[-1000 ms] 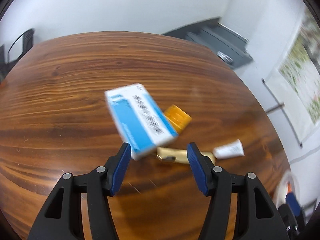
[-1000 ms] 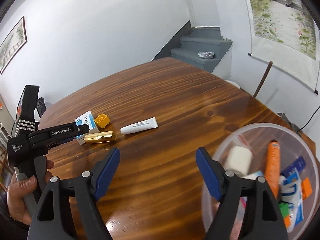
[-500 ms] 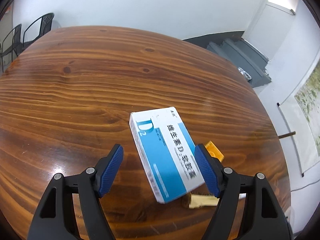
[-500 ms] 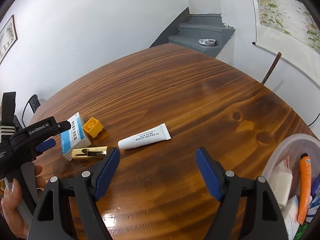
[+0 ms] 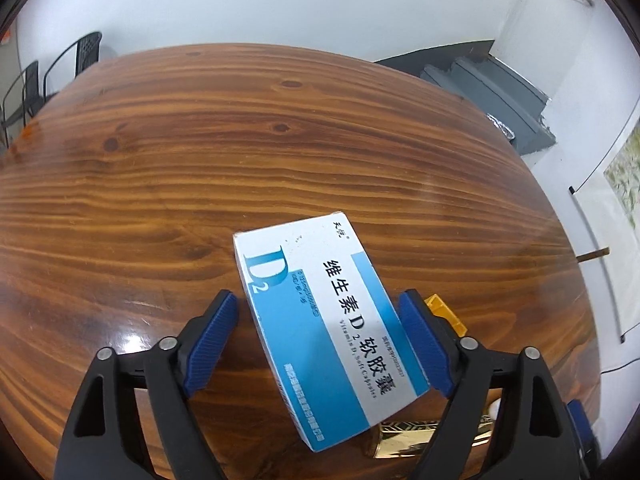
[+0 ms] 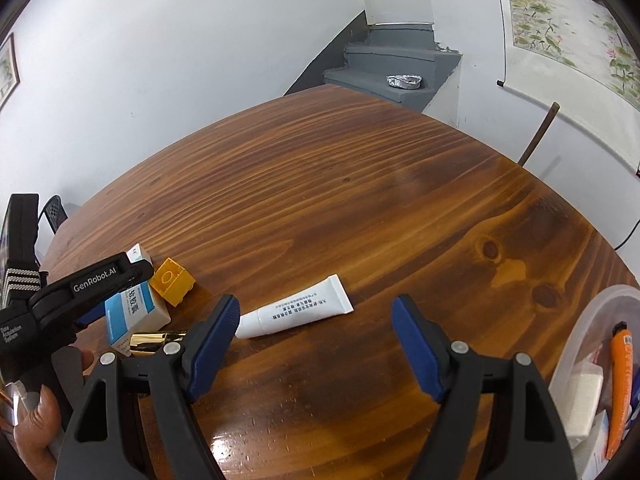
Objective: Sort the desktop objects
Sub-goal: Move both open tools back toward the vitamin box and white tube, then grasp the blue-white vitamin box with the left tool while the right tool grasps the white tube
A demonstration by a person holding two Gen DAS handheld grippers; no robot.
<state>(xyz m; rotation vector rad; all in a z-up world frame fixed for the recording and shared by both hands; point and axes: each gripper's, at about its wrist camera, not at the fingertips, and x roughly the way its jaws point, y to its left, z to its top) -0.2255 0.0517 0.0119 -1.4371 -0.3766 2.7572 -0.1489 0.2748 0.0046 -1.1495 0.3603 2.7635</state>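
A: On our left, the left gripper [image 5: 320, 344] has just been spreading its fingers [image 5: 212, 344], and the blue-and-white vitamin box [image 5: 328, 328] lies between them on the tabletop [image 5: 200, 168], pads not pressing it.

B: We also see a yellow block [image 6: 173, 282] at the box's 3 o'clock and a gold tube [image 6: 150, 342] at its 5 o'clock.

A: Rightwards, the right gripper [image 6: 316, 344] hangs spread and empty; the white tube [image 6: 296, 312] lies at its 12 o'clock.

B: The clear tub [image 6: 576, 332] sits at our 3 o'clock.
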